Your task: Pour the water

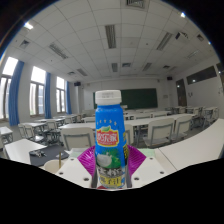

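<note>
Gripper (111, 172) fingers sit at six o'clock, their white outer shells angled inward and the magenta pads (136, 156) pressed against both sides of a bottle (109, 139), so the fingers are closed partway onto it and grip it around its lower body. Standing upright between the fingers, the bottle has a light blue cap (108, 97) at twelve o'clock of its body and a label in blue, orange and green with printed characters. Its base is hidden below the fingers, so whether it rests on anything cannot be told.

Beyond the bottle, a classroom spreads out. Rows of pale desks (72, 132) run from nine o'clock across to three o'clock. A dark green chalkboard (138, 98) hangs on the far wall just right of the cap. Tall windows (38, 90) line the wall at nine o'clock, and long ceiling lights (110, 36) run overhead at twelve o'clock.
</note>
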